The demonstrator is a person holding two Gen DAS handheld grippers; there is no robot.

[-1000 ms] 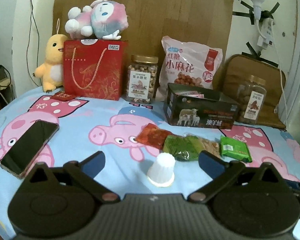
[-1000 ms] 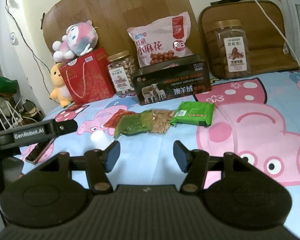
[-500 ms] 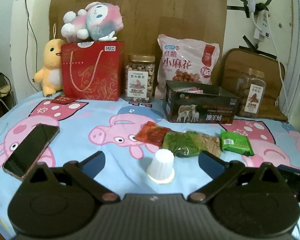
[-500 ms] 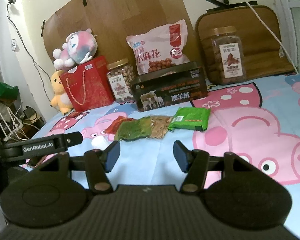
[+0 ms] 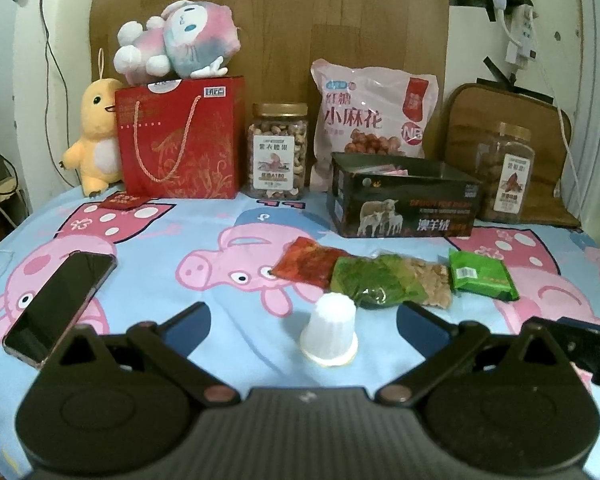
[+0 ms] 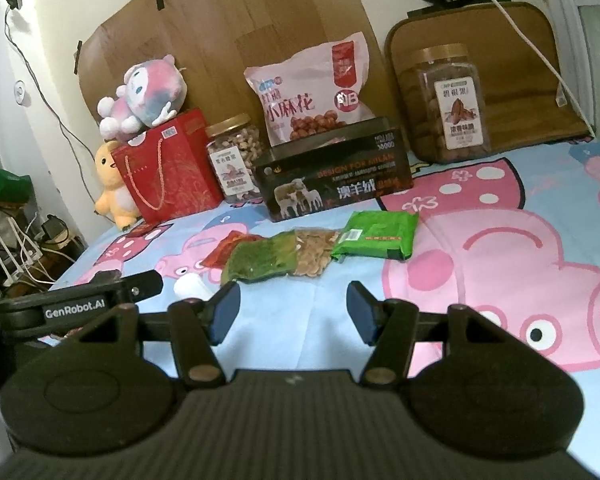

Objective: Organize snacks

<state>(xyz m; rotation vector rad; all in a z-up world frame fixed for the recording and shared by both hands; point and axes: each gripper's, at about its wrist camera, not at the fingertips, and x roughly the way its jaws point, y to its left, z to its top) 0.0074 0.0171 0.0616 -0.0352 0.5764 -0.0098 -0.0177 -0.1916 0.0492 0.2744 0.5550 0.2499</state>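
Small snack packets lie in a row on the cartoon-pig cloth: a red packet, a green one beside a clear nut packet, and a green wrapped bar. An upturned white jelly cup stands between the fingers of my left gripper, which is open and not touching it. Behind them is an open dark box with sheep printed on it. My right gripper is open and empty, short of the packets and the green bar. The left gripper's body shows at its left.
Along the back stand a red gift bag with a plush on top, a yellow plush, a nut jar, a big pink snack bag and a second jar. A phone lies at the left.
The left view has rolled to level and the jelly cup now sits a little closer between its fingers. The right view has tilted up slightly, so the packets look farther; neither gripper's jaws changed.
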